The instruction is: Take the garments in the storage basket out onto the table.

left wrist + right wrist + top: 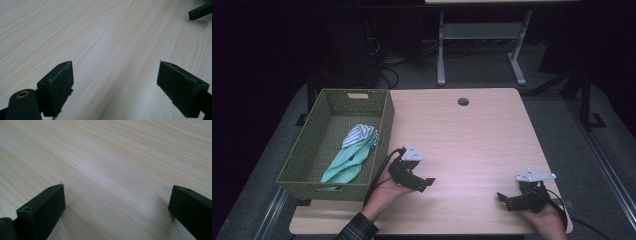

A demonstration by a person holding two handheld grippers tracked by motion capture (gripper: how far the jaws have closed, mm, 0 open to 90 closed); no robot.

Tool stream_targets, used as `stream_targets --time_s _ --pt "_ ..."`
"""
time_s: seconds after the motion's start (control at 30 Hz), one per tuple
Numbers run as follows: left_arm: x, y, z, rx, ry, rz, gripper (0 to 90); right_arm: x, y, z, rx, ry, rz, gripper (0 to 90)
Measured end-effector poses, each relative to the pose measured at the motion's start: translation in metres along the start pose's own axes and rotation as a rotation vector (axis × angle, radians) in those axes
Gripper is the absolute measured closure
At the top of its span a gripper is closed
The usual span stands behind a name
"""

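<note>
Cloth (353,152) — teal w/ a striped bit on top, lying inside the green basket (384,125) at the table's left edge. Nothing left out on the table (472,135), so judging by that, the putting-away looks done; maybe only pulling the hands back remains.

Near edge: right gripper (508,198) low over bare wood at the front right, well apart from the basket. Jaws spread wide, nothing between them; the right gripper view has plain wood grain btwn the pads (42,212).

Left gripper (424,183) just beside the basket's near right corner, pointing toward table centre, away from the cloth. Jaws also wide apart, empty; pads (56,86) sit close over the tabletop, can't tell if touching. Tip of the other gripper's jaw at the top right of that view.

Farther back: cable hole (463,102) in the tabletop, then a desk frame (482,35) on the floor beyond.
</note>
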State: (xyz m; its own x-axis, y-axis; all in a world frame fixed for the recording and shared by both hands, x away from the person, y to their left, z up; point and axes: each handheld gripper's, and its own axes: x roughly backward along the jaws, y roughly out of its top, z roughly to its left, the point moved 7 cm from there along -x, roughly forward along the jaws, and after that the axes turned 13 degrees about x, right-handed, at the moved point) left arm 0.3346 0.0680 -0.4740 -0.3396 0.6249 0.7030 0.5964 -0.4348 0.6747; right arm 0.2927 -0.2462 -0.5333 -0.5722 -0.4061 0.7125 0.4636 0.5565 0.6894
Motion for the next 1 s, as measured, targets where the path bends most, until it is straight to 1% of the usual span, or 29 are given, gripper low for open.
stream_targets --time_s 0.07,0.23,0.3,0.37,0.5,0.63,0.9,0.93,1.0 --pt "0.001 0.001 0.0 -0.005 0.002 0.002 13.1 0.0 0.0 0.0 0.0 0.0 0.0 0.3" --pt "0.002 0.003 0.0 0.002 -0.002 0.013 13.2 0.0 0.0 0.0 -0.001 0.0 0.0 0.3" --pt "0.003 0.004 0.0 0.002 -0.002 0.01 13.5 0.0 0.0 0.0 -0.001 0.0 0.0 0.3" --pt "0.003 0.004 0.0 -0.003 -0.002 0.02 13.6 0.0 0.0 0.0 -0.001 0.0 0.0 0.3" --pt "0.004 0.006 0.0 -0.012 0.003 0.024 13.6 0.0 0.0 0.0 -0.001 0.0 0.0 0.3" --pt "0.007 0.01 0.0 -0.005 0.002 0.009 13.6 0.0 0.0 0.0 -0.001 0.0 0.0 0.3" --pt "0.009 0.013 0.001 -0.01 0.006 0.015 13.5 0.0 0.0 0.0 -0.001 0.0 0.0 0.3" --pt "0.009 0.014 0.001 -0.008 0.005 0.006 13.5 0.0 0.0 0.0 -0.001 0.0 0.0 0.3" --pt "0.01 0.015 0.001 -0.004 0.005 0.005 13.5 0.0 0.0 0.0 -0.001 0.0 0.0 0.3"
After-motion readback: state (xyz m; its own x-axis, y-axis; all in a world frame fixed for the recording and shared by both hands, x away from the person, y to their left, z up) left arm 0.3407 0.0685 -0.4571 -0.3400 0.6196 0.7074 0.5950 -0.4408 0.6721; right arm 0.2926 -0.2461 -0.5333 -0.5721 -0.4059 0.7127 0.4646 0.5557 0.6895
